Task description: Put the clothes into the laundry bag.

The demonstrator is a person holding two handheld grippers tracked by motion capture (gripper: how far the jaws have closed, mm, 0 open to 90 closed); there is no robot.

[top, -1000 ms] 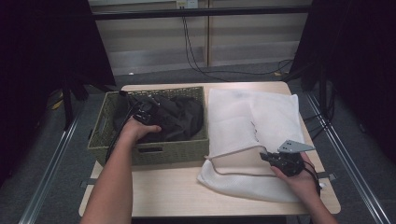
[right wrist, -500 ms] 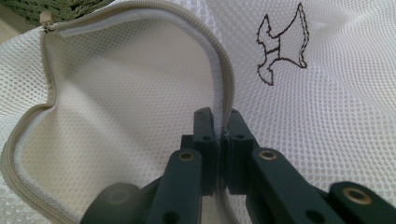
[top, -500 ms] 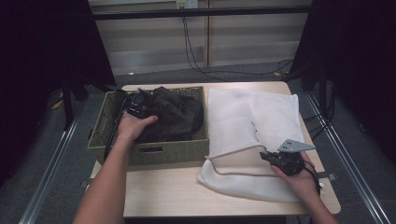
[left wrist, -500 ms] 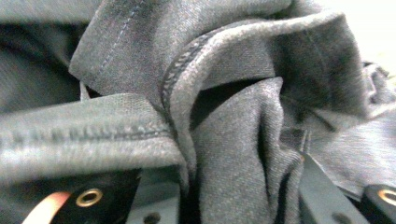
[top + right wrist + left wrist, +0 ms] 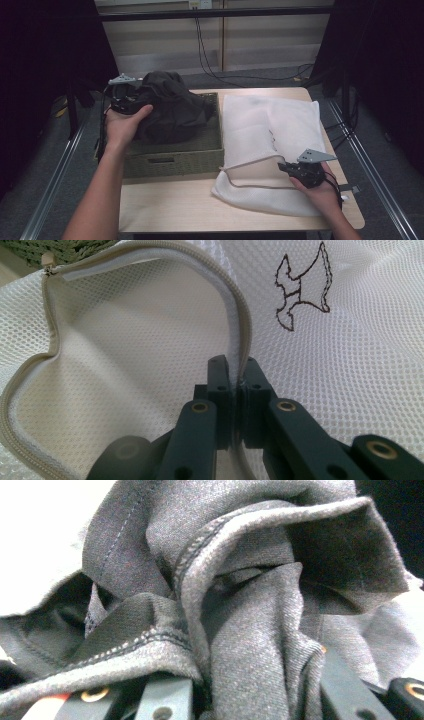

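Dark grey garment (image 5: 172, 107) bunched in left gripper (image 5: 131, 96), jaws just closing on it, frame upper left; right gripper (image 5: 234, 382) clamps mesh bag (image 5: 280, 130) rim, lower right.

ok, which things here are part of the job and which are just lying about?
In the job:
- dark garment, gripped by the left tool
- white mesh laundry bag, zip edge pinched by the right tool, mouth open
- woven basket, holding the rest of the garment

Lying about:
- cables along the back wall
- metal rails beside the table
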